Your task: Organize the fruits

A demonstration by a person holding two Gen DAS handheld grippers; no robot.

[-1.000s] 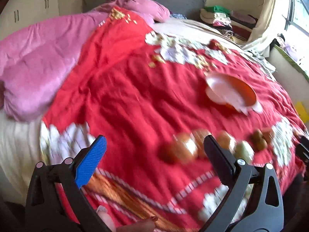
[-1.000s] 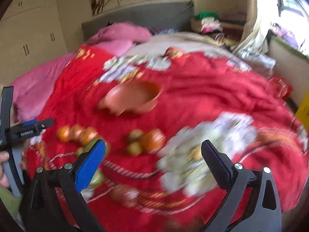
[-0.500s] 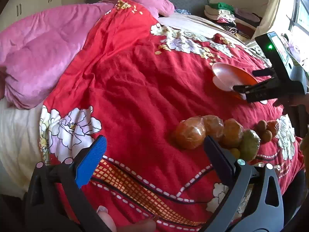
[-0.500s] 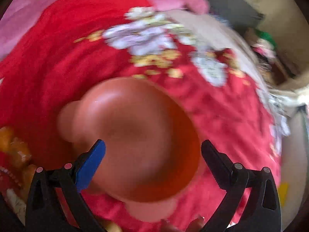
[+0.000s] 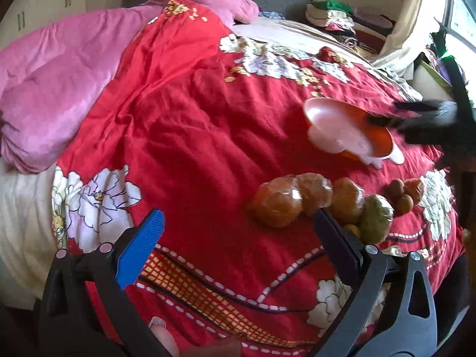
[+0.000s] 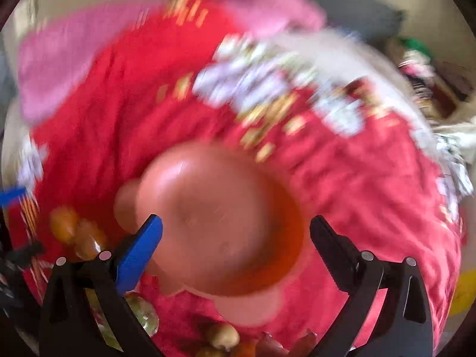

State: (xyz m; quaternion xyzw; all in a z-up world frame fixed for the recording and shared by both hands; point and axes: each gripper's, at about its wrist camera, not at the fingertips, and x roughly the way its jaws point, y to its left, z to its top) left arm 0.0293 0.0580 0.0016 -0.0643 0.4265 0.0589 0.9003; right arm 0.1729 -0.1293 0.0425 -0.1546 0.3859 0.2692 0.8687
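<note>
Right gripper (image 6: 236, 229), jaws apart, has swung in over the empty orange bowl (image 5: 342, 125) far-right; left gripper (image 5: 238, 223) hangs wide open near the wrapped fruits (image 5: 315, 202) on the bedspread (image 5: 178, 119), so loading looks next.

A quilt (image 5: 184, 125) is spread over the bed, with a second quilt (image 5: 59, 83) bunched along its left side. A row of wrapped fruits (image 5: 312, 202) is laid on the near right part of the quilt. A cluster of small fruits (image 5: 404, 193) is placed just to the right of this row. A bowl (image 5: 336, 125) is positioned behind the fruits, tilted on the quilt. Folded clothes (image 5: 336, 15) are stacked beyond the far right corner of the bed. In the right wrist view, the bowl (image 6: 214, 223) is located directly ahead, with fruits (image 6: 74, 232) to its left.
</note>
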